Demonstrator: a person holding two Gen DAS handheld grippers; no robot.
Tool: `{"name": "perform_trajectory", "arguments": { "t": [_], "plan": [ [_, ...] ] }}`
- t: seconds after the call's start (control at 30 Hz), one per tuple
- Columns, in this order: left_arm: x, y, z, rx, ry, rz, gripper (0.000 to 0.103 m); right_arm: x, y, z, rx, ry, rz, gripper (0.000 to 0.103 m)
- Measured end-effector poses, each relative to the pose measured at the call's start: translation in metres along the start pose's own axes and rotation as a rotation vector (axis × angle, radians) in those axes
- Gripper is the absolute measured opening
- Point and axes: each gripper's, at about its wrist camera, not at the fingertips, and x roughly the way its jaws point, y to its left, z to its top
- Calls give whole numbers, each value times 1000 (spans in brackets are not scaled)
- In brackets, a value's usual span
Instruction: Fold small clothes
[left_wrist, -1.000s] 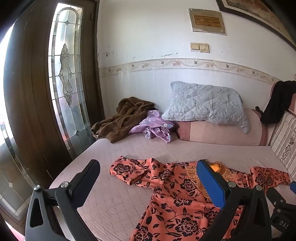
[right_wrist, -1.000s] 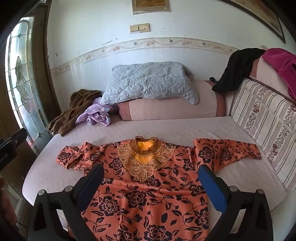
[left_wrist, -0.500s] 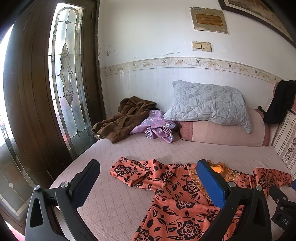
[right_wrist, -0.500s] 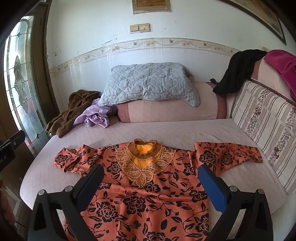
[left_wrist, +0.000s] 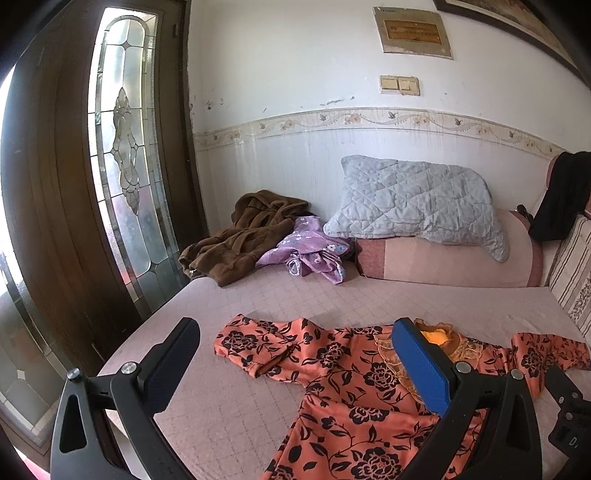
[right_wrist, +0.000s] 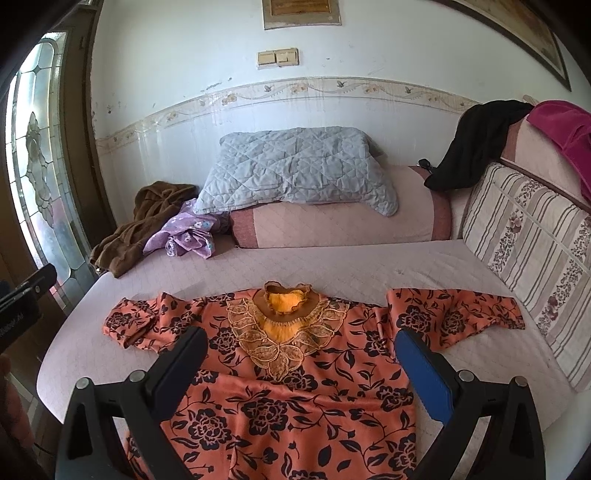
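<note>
Tongs first: the left gripper (left_wrist: 295, 363) is spread wide with nothing between its jaws, held above the near edge of the bed (left_wrist: 229, 406); the right gripper (right_wrist: 301, 363) is likewise fully spread and holds nothing. In the right wrist view, the orange floral blouse (right_wrist: 295, 406) lies face up directly beyond the fingers at 12 o'clock, collar (right_wrist: 286, 301) pointing away, one sleeve (right_wrist: 133, 321) bunched at 10 o'clock and the other sleeve (right_wrist: 454, 312) laid out at 2 o'clock. In the left wrist view the same garment extends from 12 to 4 o'clock. The fabric appears thin and limp; it will likely be light, drape freely, slide on the quilted cover, and hold no shape when lifted. The embroidered collar trim looks delicate and should not be pinched. Recommended hold points are a sleeve cuff or the shoulder seam, one per gripper, gripping both layers. Farther out, a grey pillow (right_wrist: 299, 170) rests on a bolster at 12 o'clock, and a brown robe (right_wrist: 144, 225) and purple garment (right_wrist: 188, 236) lie at 10 o'clock.
</note>
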Motion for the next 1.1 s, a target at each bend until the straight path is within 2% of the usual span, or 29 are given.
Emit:
{"name": "perform_trajectory", "arguments": {
  "t": [0.43, 0.73, 0.87, 0.93, 1.0, 1.07, 1.1],
  "plan": [
    [53, -42, 5, 19, 18, -11, 103, 61, -23, 4, 49, 30, -10, 103],
    [87, -67, -3, 45, 69, -26, 103, 98, -43, 4, 104, 55, -12, 103],
    [116, -76, -14, 43, 110, -53, 103, 115, -62, 1, 130, 62, 12, 103],
    [135, -80, -26, 41, 153, -78, 103, 128, -86, -1, 171, 66, 38, 103],
    [162, -84, -47, 47, 221, -101, 103, 145, -127, -5, 258, 85, 30, 103],
    [192, -90, -74, 77, 313, -97, 103, 162, -182, -13, 416, 106, 25, 103],
    [209, -93, -90, 99, 385, -99, 103, 171, -215, -19, 506, 114, 15, 102]
  ]
}}
